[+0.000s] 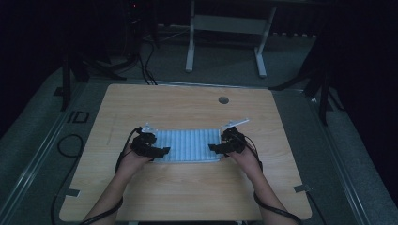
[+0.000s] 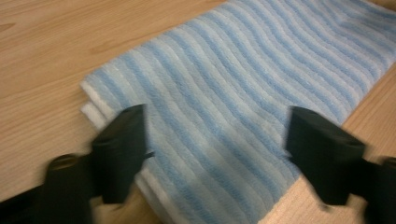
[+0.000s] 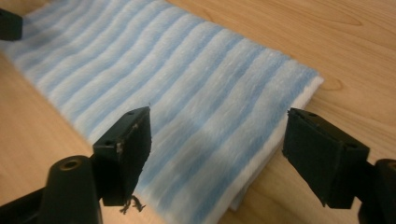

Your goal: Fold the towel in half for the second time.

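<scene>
item: folded blue-striped towel [image 1: 187, 145], centre of frame on the wooden table [image 1: 187, 197]. soft, light, limp; i judge its layered end edges the best hold. left gripper [image 1: 162, 151] and right gripper [image 1: 212, 147]: jaws wide apart over opposite ends, holding nothing.

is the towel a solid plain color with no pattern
No, in the left gripper view the folded towel shows alternating light blue and darker blue stripes across its top, with white layered edges at its side.
</scene>
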Demonstrator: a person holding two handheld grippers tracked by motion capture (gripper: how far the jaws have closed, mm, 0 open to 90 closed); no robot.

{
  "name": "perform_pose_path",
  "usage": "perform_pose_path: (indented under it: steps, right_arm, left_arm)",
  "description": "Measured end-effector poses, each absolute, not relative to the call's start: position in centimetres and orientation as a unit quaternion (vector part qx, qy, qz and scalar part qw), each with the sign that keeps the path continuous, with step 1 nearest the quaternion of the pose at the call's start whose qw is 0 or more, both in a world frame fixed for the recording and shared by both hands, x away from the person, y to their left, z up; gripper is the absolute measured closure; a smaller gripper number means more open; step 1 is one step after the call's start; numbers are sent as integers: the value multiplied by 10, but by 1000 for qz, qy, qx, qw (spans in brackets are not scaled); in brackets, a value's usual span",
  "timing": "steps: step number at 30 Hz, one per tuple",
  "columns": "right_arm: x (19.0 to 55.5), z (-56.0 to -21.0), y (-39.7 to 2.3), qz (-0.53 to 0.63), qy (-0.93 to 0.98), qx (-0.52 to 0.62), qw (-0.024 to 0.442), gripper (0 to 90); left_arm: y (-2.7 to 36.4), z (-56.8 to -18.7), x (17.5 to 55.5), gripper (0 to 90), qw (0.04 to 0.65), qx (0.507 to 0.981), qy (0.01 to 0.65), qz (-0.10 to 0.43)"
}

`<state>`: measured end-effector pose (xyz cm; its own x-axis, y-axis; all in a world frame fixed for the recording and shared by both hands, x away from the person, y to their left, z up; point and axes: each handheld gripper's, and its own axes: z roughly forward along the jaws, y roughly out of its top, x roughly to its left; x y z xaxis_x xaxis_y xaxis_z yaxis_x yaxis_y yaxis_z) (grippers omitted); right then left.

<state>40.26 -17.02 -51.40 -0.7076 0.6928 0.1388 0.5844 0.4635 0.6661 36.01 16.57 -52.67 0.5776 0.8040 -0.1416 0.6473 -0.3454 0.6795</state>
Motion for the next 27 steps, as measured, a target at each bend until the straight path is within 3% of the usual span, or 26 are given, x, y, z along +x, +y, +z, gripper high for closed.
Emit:
perform_pose_path:
  steps: [8, 27]
  right_arm:
    - [381, -522, -188, 380, 854, 345, 92, 140]
    - [346, -530, -249, 401, 832, 359, 132, 138]
  left_arm:
    - [175, -530, 341, 76, 392, 792, 446, 142]
    - [203, -542, 294, 76, 403, 786, 445, 151]
